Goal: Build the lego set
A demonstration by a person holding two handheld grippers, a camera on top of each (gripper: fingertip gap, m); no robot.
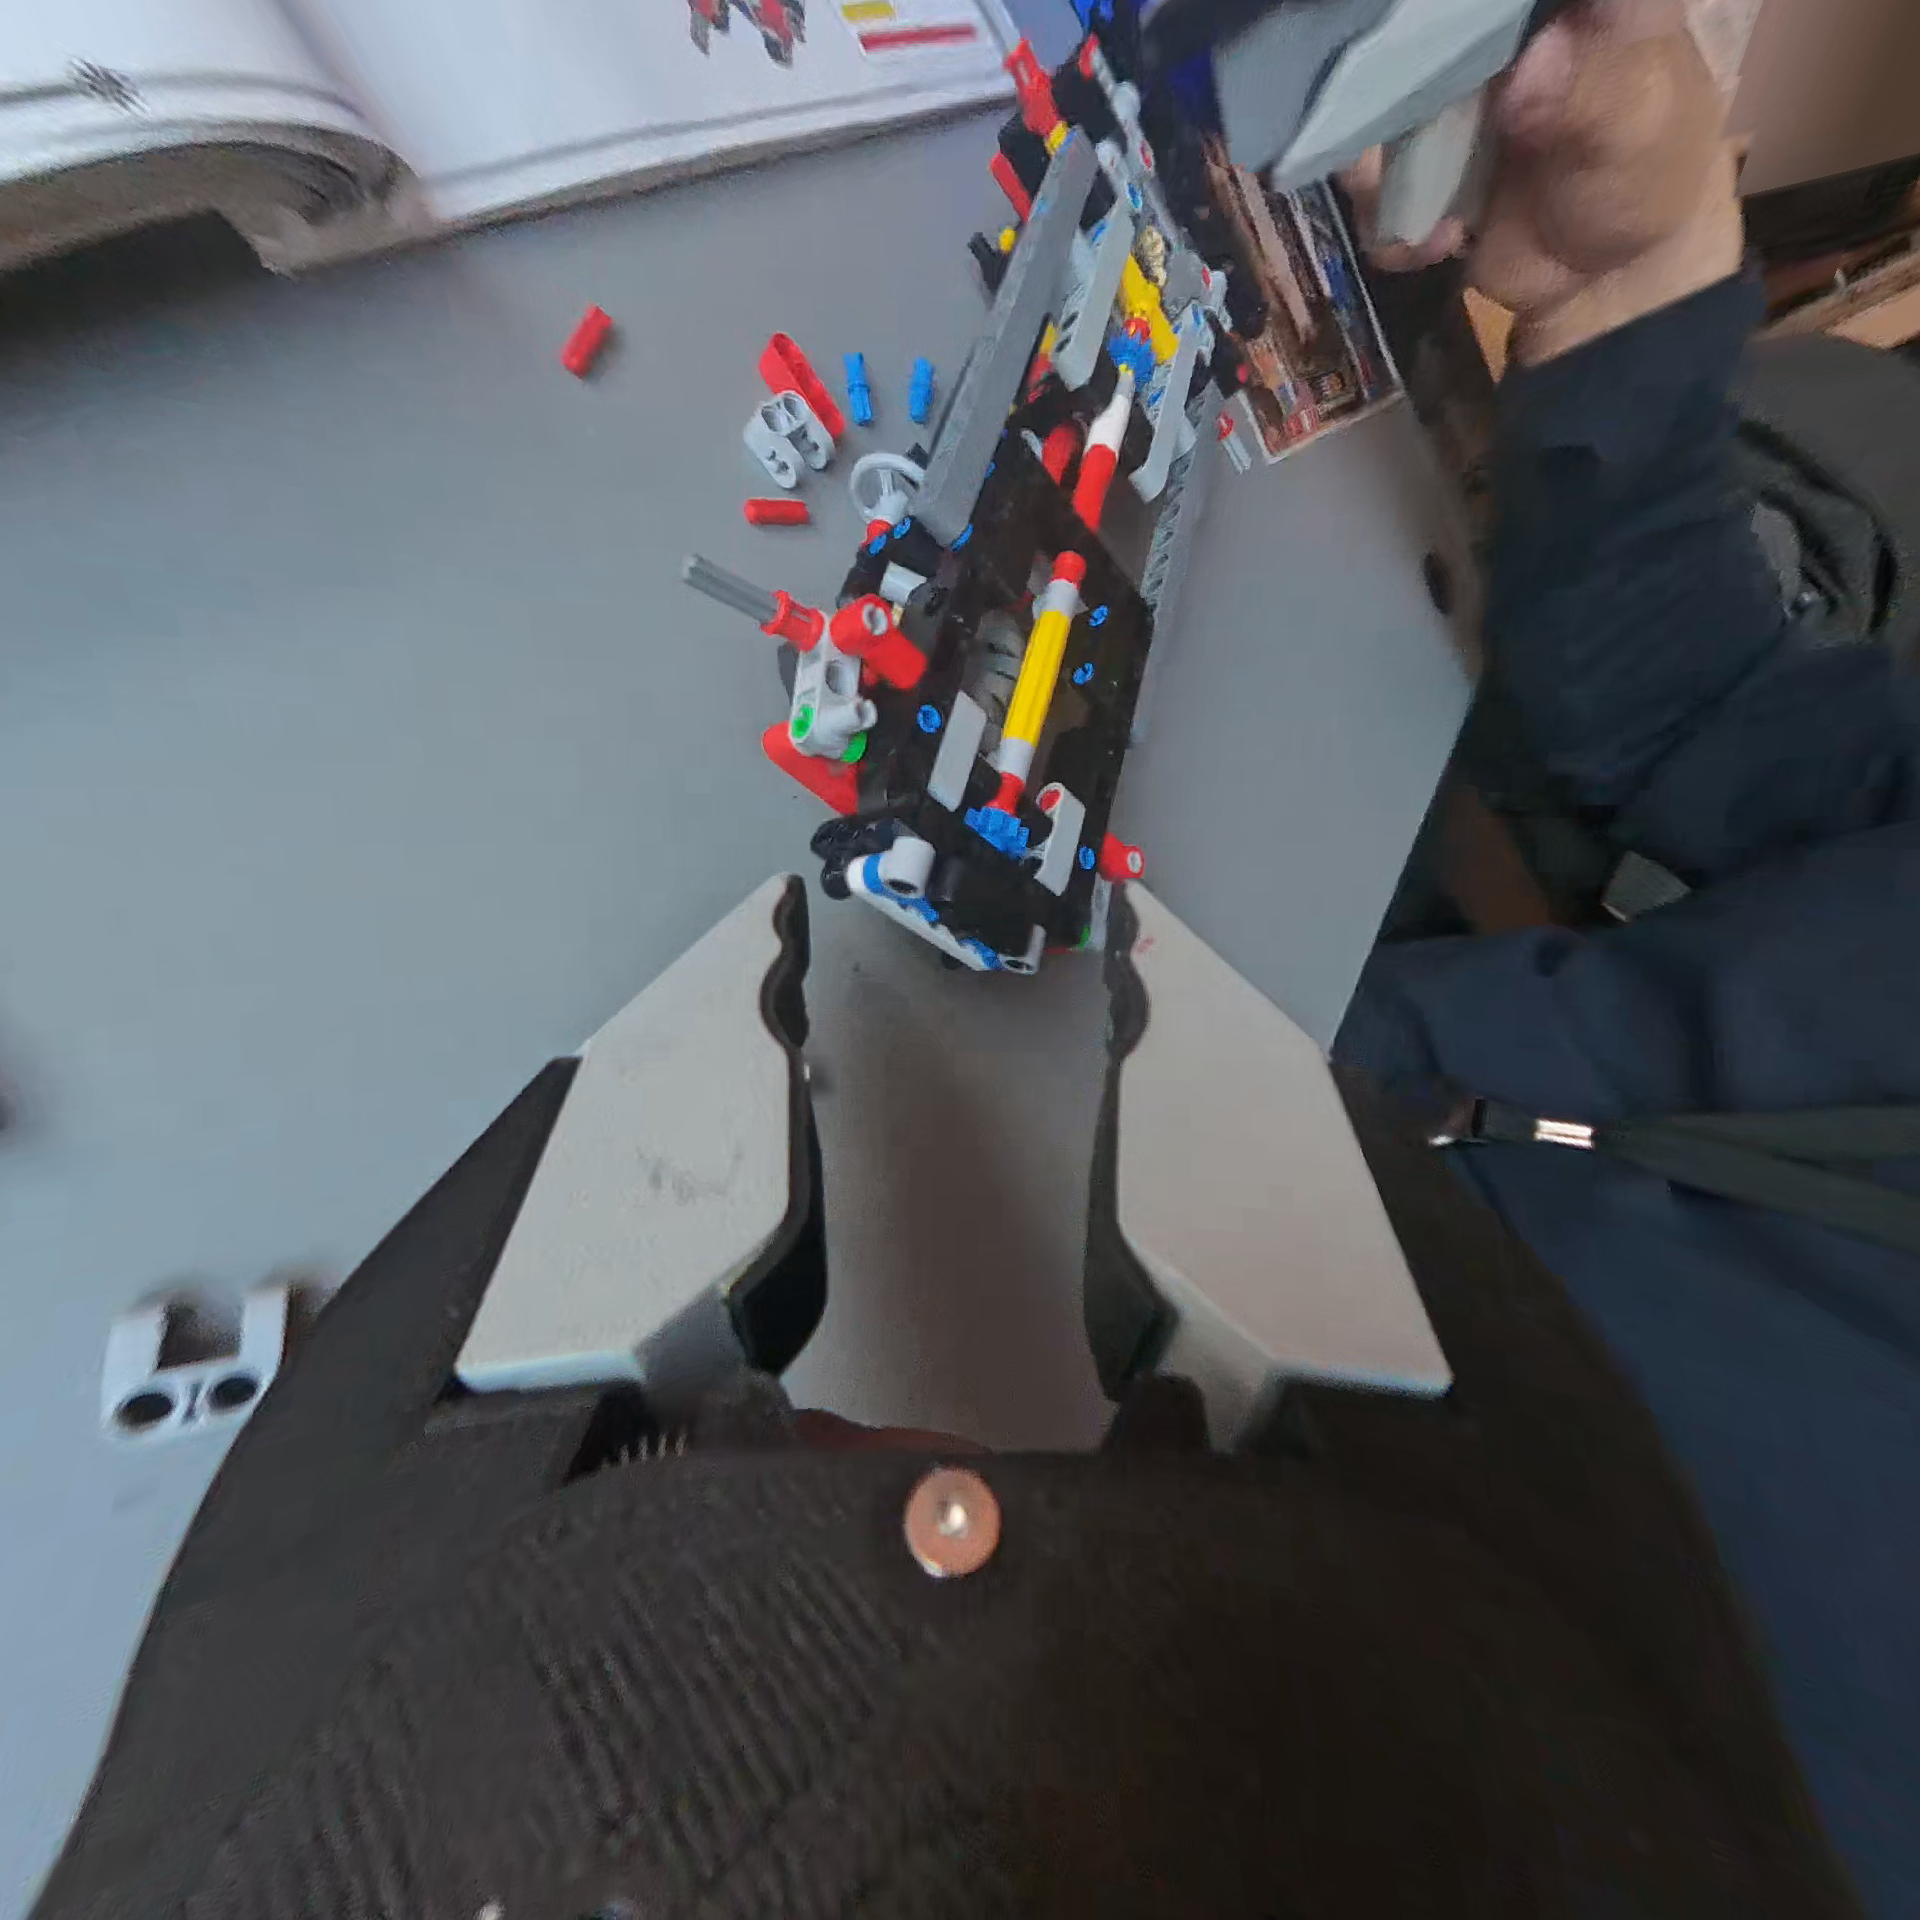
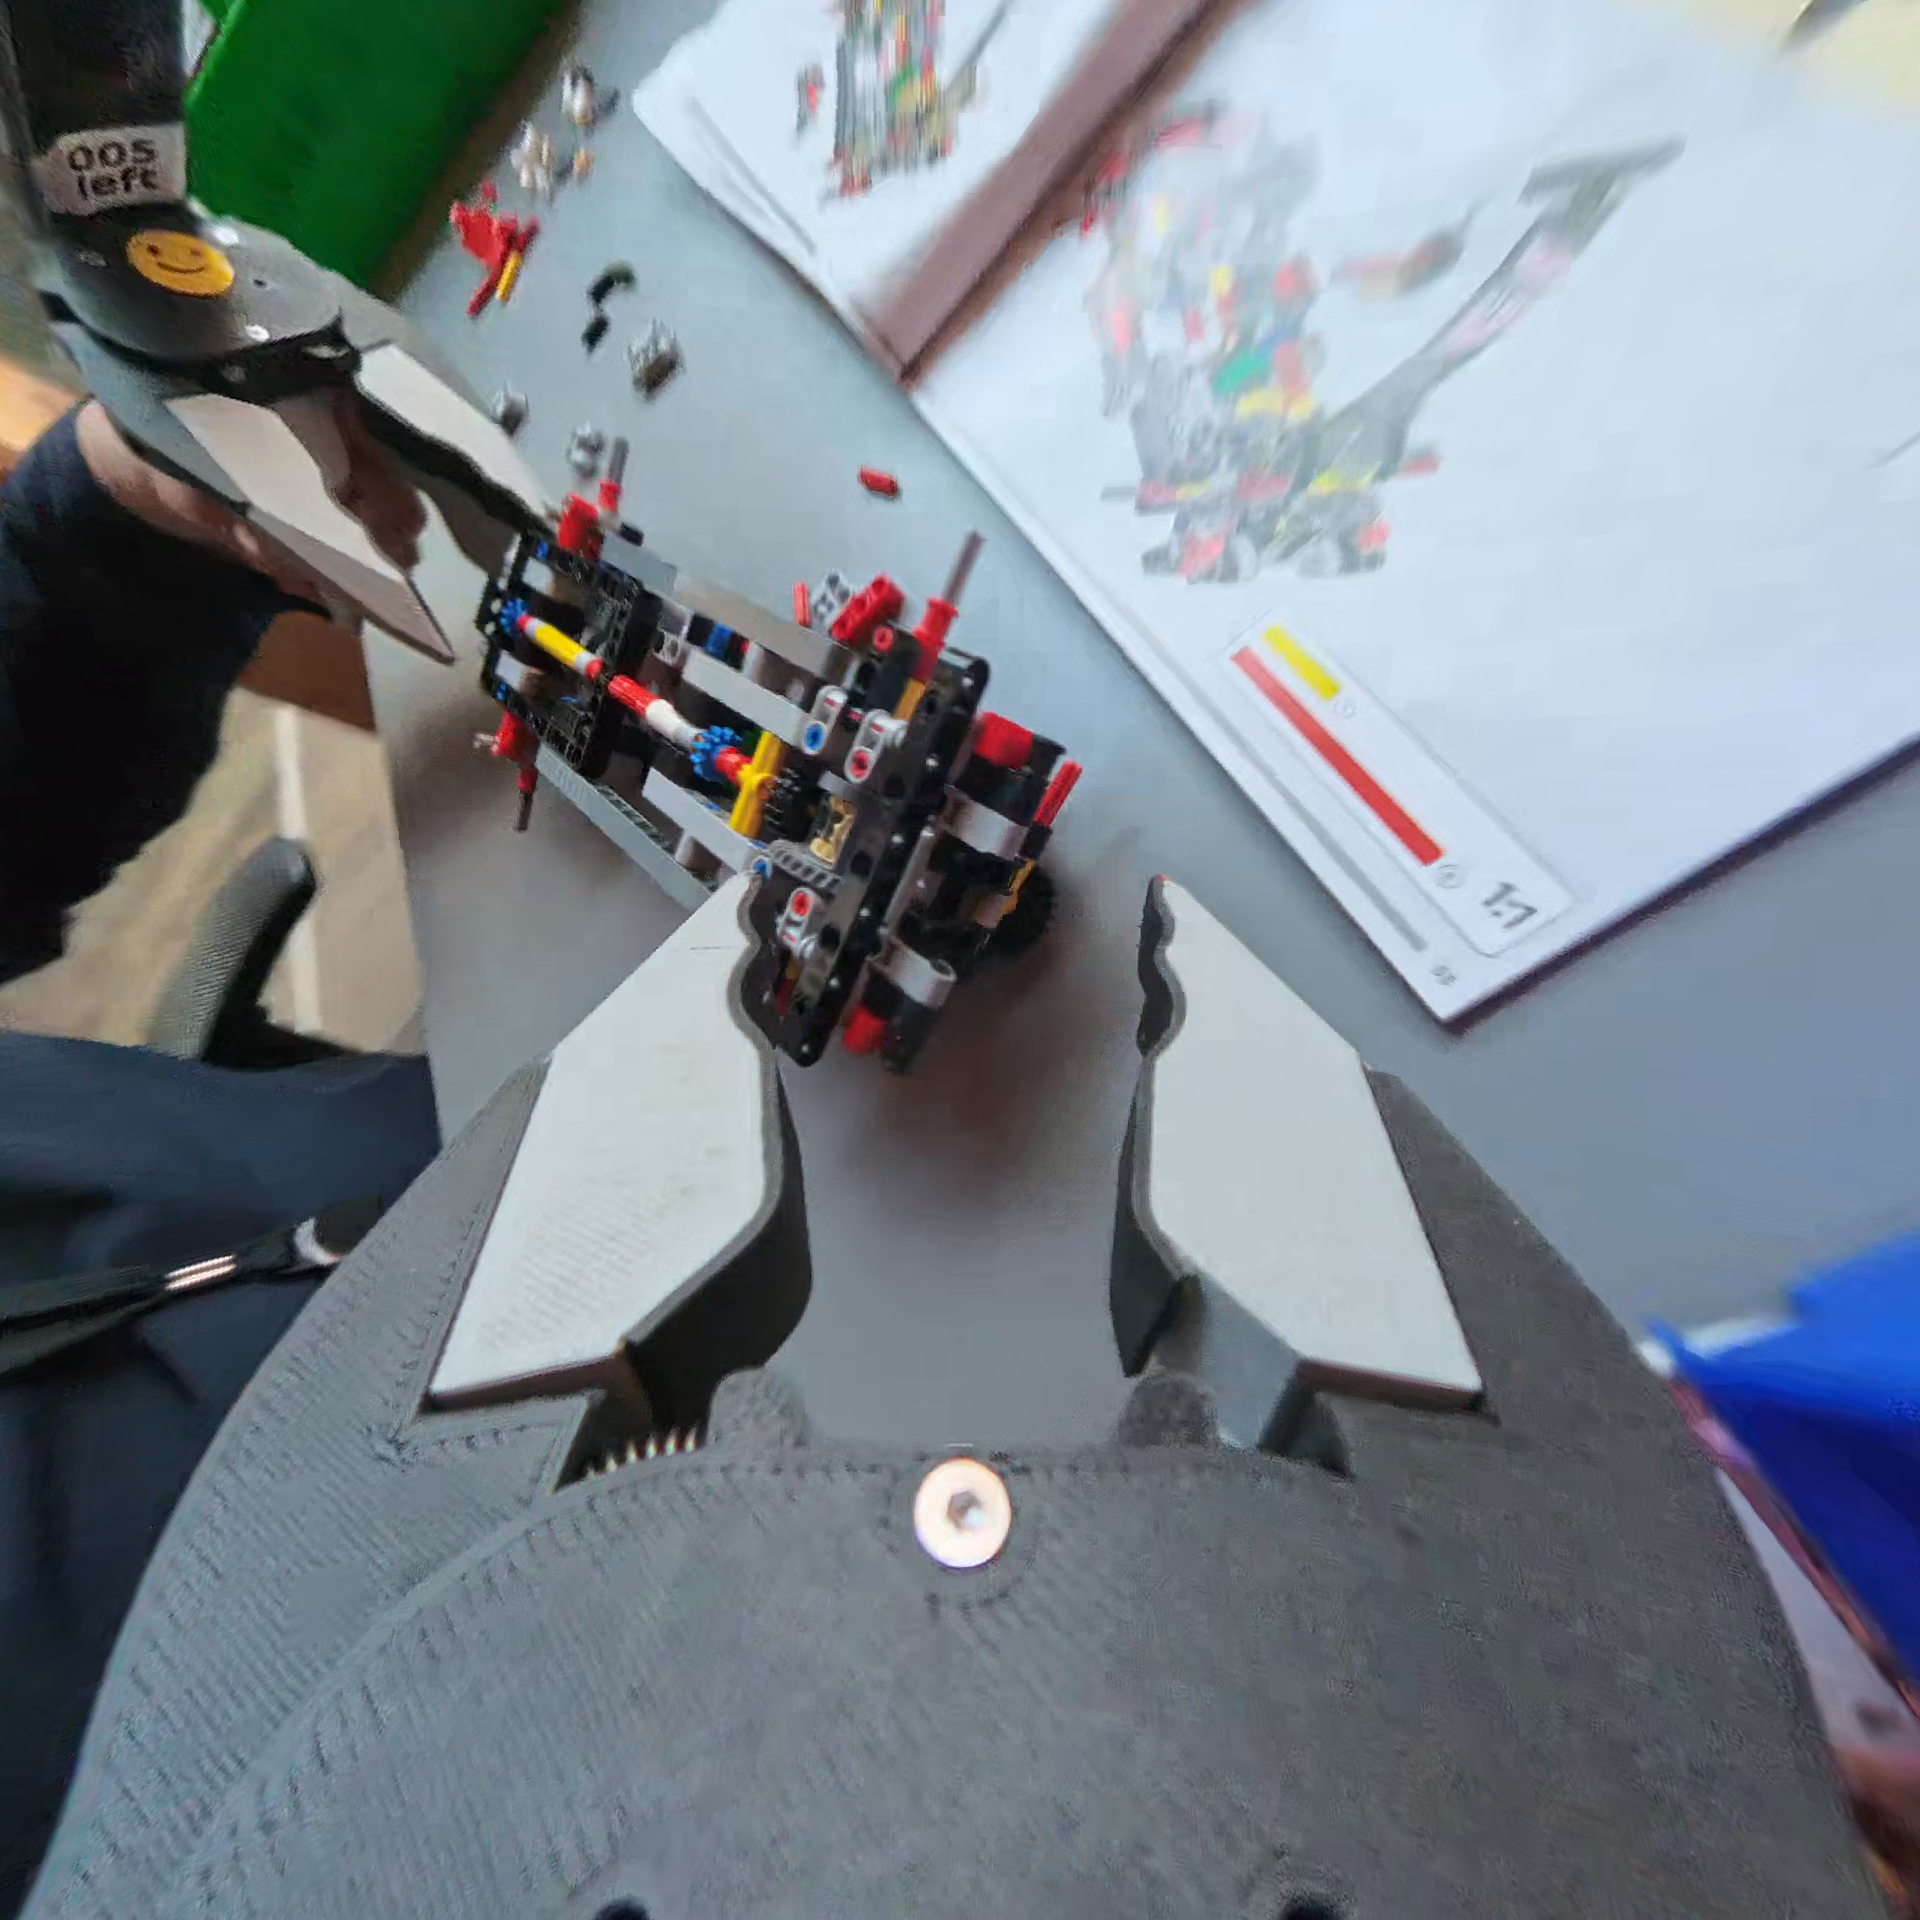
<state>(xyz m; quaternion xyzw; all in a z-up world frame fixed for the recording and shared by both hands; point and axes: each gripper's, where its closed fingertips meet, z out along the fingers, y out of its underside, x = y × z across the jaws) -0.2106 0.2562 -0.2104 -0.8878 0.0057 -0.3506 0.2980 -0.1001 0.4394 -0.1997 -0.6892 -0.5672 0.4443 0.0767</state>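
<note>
Both spread, gripping nothing: left gripper (image 1: 951, 925), right gripper (image 2: 951, 935) flanking long black-grey plastic brick chassis (image 2: 727, 727) ends; smooth grey tabletop (image 1: 312, 727) lying open leftward.

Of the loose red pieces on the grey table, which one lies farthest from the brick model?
The short red cylindrical plastic pin, lying alone toward the open instruction booklet; the other red pieces lie close beside the black-framed brick model.

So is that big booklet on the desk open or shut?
Open: the booklet lies spread flat, two printed pages showing either side of its centre fold.
</note>
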